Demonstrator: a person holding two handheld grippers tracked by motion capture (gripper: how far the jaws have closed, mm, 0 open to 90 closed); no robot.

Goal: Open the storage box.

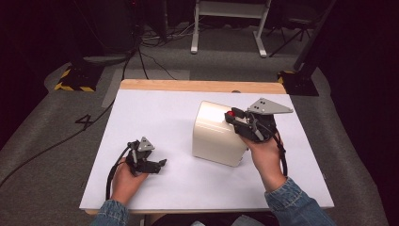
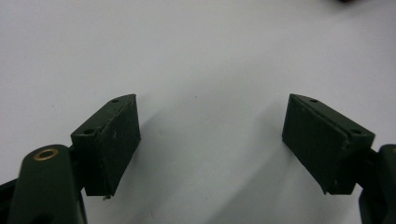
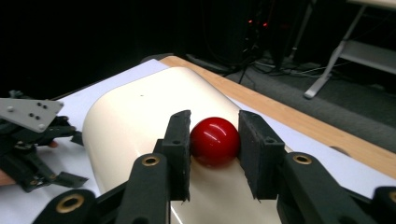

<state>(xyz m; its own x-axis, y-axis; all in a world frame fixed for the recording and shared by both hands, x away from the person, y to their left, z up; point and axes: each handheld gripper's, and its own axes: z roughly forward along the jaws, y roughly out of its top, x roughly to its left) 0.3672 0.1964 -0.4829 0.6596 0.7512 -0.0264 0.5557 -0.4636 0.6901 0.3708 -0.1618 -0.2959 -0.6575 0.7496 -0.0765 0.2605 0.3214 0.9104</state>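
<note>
So the right gripper [image 3: 214, 154] has its jaws clamped on a red knob [image 3: 215, 141] atop the cream box [image 1: 214, 134], mid-surface toward the right edge; left gripper [image 1: 149, 165] rests near the front-left corner, jaws wide open, nothing between

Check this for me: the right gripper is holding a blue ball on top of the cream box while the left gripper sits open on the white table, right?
Not quite: the ball is red, not blue, as the right gripper view shows. The rest holds: the right gripper grips it on the cream box, and the left gripper sits open on the white table.
</note>
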